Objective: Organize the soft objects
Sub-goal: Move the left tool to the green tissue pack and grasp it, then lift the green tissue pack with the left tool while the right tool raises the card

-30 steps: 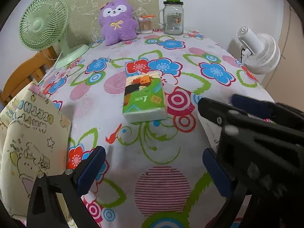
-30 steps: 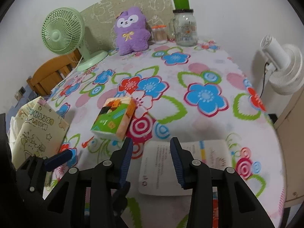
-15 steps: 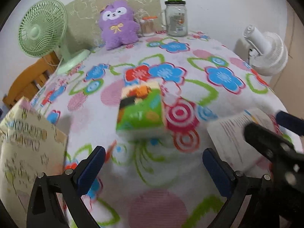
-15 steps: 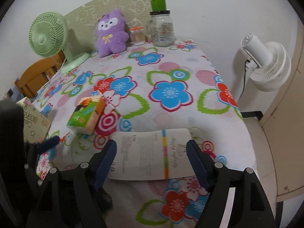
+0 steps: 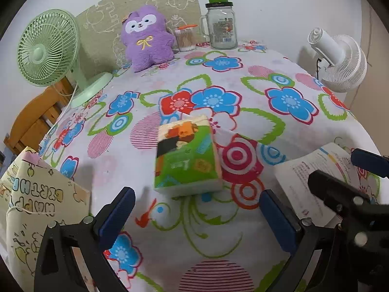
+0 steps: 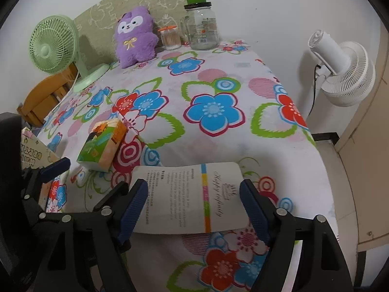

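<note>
A green and orange tissue pack lies on the flowered tablecloth, just ahead of my left gripper, which stands open and empty. A flat white printed pack lies near the table's front edge. My right gripper hovers over it with its jaws opening; the pack sits between the blue pads, which do not press on it. A purple plush toy sits upright at the far edge against a beige board.
A green desk fan stands far left. A glass jar and a cotton swab tub stand beside the plush. A printed gift bag is near left, a white fan off the right edge, and a wooden chair behind left.
The right gripper's jaws have spread wide and it has shifted right, from beside the tissue pack to over the white pack. The left gripper has crept closer to the tissue pack.
</note>
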`<state>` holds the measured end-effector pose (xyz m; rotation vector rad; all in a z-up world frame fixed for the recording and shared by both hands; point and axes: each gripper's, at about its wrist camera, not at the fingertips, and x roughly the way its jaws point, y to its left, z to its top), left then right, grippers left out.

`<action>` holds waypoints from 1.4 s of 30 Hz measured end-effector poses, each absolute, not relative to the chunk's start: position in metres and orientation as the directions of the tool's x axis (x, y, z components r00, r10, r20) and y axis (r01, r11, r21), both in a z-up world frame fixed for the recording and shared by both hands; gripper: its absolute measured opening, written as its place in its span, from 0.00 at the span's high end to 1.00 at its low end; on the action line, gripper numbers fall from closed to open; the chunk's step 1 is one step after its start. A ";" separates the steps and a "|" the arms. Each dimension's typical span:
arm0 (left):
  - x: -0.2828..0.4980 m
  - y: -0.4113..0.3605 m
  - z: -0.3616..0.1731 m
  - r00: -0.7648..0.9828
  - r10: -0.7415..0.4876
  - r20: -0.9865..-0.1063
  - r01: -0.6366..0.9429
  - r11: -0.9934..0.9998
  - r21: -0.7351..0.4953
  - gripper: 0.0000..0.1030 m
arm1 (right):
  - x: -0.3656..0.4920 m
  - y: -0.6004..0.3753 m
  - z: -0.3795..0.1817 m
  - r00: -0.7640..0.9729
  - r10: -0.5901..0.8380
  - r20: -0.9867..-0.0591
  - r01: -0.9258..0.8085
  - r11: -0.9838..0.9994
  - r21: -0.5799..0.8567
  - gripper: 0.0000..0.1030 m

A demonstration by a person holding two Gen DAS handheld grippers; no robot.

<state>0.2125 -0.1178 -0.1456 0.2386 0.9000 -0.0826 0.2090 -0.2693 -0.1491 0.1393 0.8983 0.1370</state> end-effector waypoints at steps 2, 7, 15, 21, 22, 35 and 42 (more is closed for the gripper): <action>0.217 -0.115 -0.146 0.620 0.022 -0.784 0.170 0.972 0.162 0.00 | 0.212 -0.265 -0.151 0.612 0.173 -0.771 -0.061 0.983 0.172 0.13; 0.229 -0.113 -0.148 0.616 -0.001 -0.787 0.175 0.975 0.136 0.00 | 0.214 -0.260 -0.149 0.634 0.151 -0.758 -0.040 0.986 0.163 0.10; 0.242 -0.115 -0.149 0.623 -0.049 -0.781 0.193 0.977 0.093 0.11 | 0.227 -0.265 -0.149 0.631 0.130 -0.765 0.011 0.984 0.177 0.08; 0.235 -0.115 -0.146 0.594 -0.125 -0.795 0.230 0.973 0.018 0.47 | 0.232 -0.262 -0.148 0.647 0.132 -0.751 0.021 0.982 0.190 0.05; 0.234 -0.115 -0.146 0.596 -0.125 -0.793 0.227 0.974 0.018 0.48 | 0.232 -0.261 -0.147 0.650 0.133 -0.748 0.017 0.982 0.188 0.05; 0.184 -0.102 -0.142 0.597 -0.110 -0.795 0.213 0.977 0.025 0.48 | 0.213 -0.248 -0.152 0.622 0.125 -0.773 -0.020 0.989 0.144 0.05; 0.169 -0.100 -0.143 0.599 -0.101 -0.794 0.215 0.976 0.039 0.48 | 0.205 -0.236 -0.157 0.608 0.095 -0.788 -0.070 0.995 0.066 0.00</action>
